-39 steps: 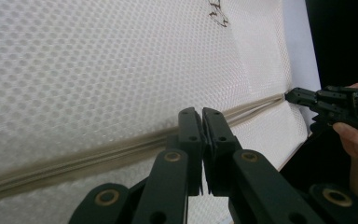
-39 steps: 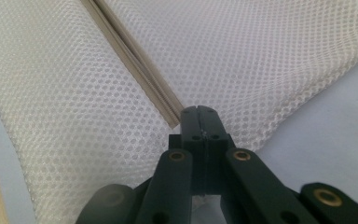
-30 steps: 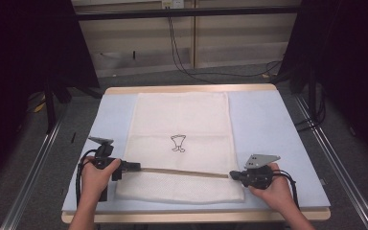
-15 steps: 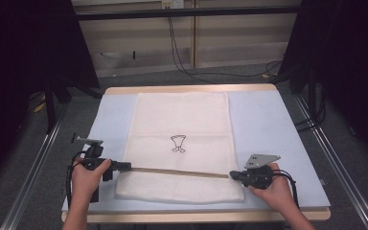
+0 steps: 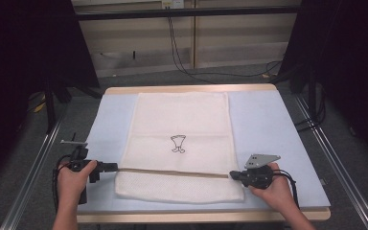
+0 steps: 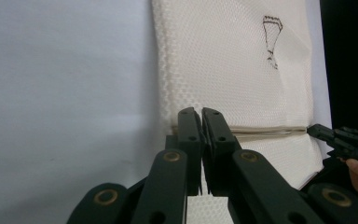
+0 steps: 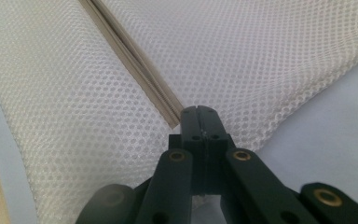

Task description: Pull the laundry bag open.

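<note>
A white mesh cloth with a small dark goblet drawing lies flat on the pale blue table mat. Its near part is folded, leaving a straight tan edge across the cloth. My left gripper is shut at the left end of that edge, jaws pinched together over the cloth's side. My right gripper is shut on the right end of the edge, and the tan seam runs straight into its tips. A hand holds each gripper.
The mat lies on a wooden table whose front edge runs below the cloth. Metal rails flank the table on both sides. Cables lie on the floor beyond the far edge. Bare mat shows left and right of the cloth.
My left hand and gripper have slid leftward, so the jaw tips now sit at the cloth's left side. The folded edge reads longer and straight. The right gripper has stayed put.
</note>
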Demonstrator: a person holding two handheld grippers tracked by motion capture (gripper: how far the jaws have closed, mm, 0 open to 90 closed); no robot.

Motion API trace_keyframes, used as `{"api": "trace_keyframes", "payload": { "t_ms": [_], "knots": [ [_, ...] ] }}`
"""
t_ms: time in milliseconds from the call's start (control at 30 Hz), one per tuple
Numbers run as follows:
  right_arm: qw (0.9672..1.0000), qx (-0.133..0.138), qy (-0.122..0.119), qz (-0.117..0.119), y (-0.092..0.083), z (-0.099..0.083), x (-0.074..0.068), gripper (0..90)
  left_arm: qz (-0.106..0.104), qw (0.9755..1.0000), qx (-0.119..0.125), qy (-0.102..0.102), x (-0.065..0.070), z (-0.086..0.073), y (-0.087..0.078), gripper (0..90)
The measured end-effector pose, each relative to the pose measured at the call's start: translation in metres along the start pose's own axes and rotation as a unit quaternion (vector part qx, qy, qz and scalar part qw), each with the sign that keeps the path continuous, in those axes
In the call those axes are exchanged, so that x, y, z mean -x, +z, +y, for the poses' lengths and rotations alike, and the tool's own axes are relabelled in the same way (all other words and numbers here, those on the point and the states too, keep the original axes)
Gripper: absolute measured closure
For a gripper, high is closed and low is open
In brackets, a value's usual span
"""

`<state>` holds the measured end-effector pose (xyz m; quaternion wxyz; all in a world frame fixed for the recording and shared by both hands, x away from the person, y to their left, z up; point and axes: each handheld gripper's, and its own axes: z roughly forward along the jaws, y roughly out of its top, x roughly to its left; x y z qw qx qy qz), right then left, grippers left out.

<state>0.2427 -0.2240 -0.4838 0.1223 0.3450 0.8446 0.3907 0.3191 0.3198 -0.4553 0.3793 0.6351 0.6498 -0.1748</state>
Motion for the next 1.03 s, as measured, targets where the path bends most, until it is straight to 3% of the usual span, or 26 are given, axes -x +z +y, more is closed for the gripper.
{"api": "trace_keyframes", "payload": {
  "t_ms": [133, 267, 300, 333, 367, 400, 467, 500, 533, 600, 667, 700, 800, 867, 967, 1033],
  "knots": [
    [1.0000, 0.001, 0.000, 0.003, 0.000, 0.000, 0.000, 90.0, 0.016, 0.9998, 0.004, -0.010, -0.003, 0.000, 0.000, 87.3],
    [1.0000, 0.001, 0.000, 0.001, 0.000, 0.000, 0.000, 90.0, 0.002, 1.0000, -0.006, -0.002, -0.006, 0.000, -0.003, 87.2],
    [1.0000, 0.000, 0.000, 0.000, 0.000, 0.000, 0.000, 90.0, 0.001, 0.9999, 0.002, -0.011, -0.005, 0.000, -0.002, 87.2],
    [1.0000, 0.000, 0.000, 0.000, 0.000, 0.000, 0.000, 90.0, 0.002, 1.0000, -0.005, 0.001, -0.006, 0.000, -0.003, 87.1],
    [1.0000, 0.000, 0.000, 0.000, 0.000, 0.000, 0.000, 90.0, 0.005, 0.9999, 0.004, -0.011, -0.002, 0.000, -0.002, 86.6],
    [1.0000, -0.001, 0.002, 0.001, 0.000, 0.000, 0.000, 90.0, 0.012, 0.9999, 0.005, 0.003, -0.002, 0.001, -0.003, 85.2],
    [1.0000, 0.000, 0.006, 0.004, 0.000, 0.000, 0.001, 89.3, 0.006, 0.9998, 0.019, 0.005, 0.002, 0.002, -0.006, 78.1],
    [1.0000, 0.001, 0.007, 0.006, -0.001, 0.001, 0.001, 84.6, 0.001, 0.9991, 0.042, -0.003, 0.005, 0.002, -0.006, 74.0],
    [1.0000, 0.002, 0.008, 0.006, -0.003, 0.002, 0.001, 77.8, 0.008, 0.9986, 0.052, 0.002, 0.007, 0.002, -0.008, 70.5],
    [0.9999, 0.012, 0.004, 0.005, -0.008, 0.005, 0.002, 73.9, 0.014, 0.9979, 0.062, 0.013, 0.007, 0.004, -0.009, 70.3],
    [0.9994, 0.032, 0.013, 0.003, -0.014, 0.006, 0.005, 69.6, 0.027, 0.9959, 0.084, 0.020, 0.008, 0.005, -0.009, 66.5],
    [0.9992, 0.038, 0.016, -0.004, -0.017, 0.006, 0.006, 66.3, 0.043, 0.9941, 0.094, 0.033, 0.008, 0.005, -0.009, 62.7],
    [0.9974, 0.052, 0.032, -0.037, -0.022, 0.005, 0.014, 53.2, 0.061, 0.9908, 0.112, 0.044, 0.010, 0.006, -0.008, 56.3],
    [0.9960, 0.051, 0.049, -0.054, -0.022, 0.002, 0.019, 44.6, 0.085, 0.9870, 0.122, 0.060, 0.010, 0.006, -0.006, 48.9],
    [0.9954, 0.040, 0.059, -0.064, -0.021, -0.002, 0.026, 37.6, 0.099, 0.9841, 0.133, 0.063, 0.010, 0.006, -0.006, 45.9],
    [0.9941, 0.041, 0.066, -0.076, -0.022, -0.004, 0.030, 33.6, 0.107, 0.9804, 0.151, 0.068, 0.009, 0.006, -0.004, 42.2]
  ]
}}
